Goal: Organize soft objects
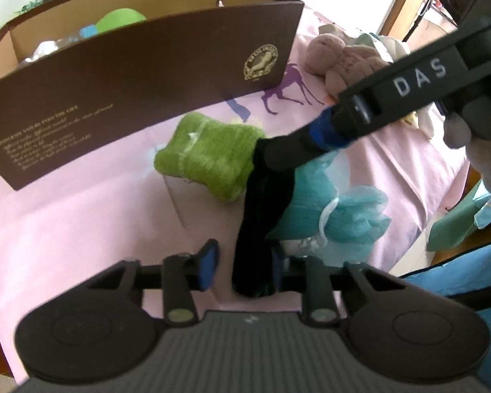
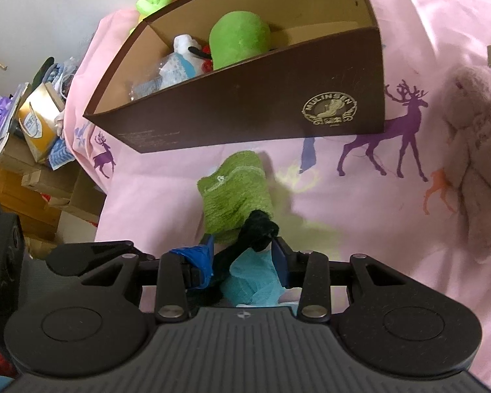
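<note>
The black cloth (image 1: 262,203) lies on the pink bed (image 1: 81,222) near the brown box (image 1: 140,75). The left tool (image 1: 244,263) stands partly open around its near end without clamping it; the right tool (image 2: 244,252) pinches its far end.

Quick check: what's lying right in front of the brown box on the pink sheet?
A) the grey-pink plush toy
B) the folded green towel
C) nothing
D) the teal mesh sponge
B: the folded green towel lies on the pink sheet just in front of the brown box; the plush toy is off to one side.
</note>
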Demonstrator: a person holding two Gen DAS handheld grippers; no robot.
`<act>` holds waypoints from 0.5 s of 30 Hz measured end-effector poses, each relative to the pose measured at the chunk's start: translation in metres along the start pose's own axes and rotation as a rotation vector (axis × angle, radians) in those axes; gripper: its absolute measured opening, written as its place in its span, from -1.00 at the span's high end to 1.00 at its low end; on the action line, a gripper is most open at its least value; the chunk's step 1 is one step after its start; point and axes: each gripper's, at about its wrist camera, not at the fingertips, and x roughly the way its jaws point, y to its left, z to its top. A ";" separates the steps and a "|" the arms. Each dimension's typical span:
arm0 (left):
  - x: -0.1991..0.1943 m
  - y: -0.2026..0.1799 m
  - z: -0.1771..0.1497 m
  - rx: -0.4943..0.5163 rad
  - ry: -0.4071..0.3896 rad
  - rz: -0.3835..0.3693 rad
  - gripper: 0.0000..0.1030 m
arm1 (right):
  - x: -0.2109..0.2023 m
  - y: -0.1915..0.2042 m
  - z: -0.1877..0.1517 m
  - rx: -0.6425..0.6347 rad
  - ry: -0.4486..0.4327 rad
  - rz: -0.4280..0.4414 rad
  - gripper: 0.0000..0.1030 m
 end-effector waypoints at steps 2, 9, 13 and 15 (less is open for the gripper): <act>-0.001 0.004 -0.001 -0.017 -0.002 -0.011 0.91 | 0.002 0.002 0.001 -0.007 0.008 0.005 0.57; -0.015 0.017 -0.001 -0.079 -0.036 -0.024 0.91 | 0.009 0.009 0.002 -0.018 0.044 0.068 0.57; -0.033 0.030 -0.001 -0.122 -0.080 -0.050 0.91 | 0.016 0.009 0.003 0.002 0.087 0.119 0.57; -0.040 0.033 -0.001 -0.137 -0.100 -0.058 0.92 | 0.020 0.009 0.004 0.022 0.102 0.144 0.57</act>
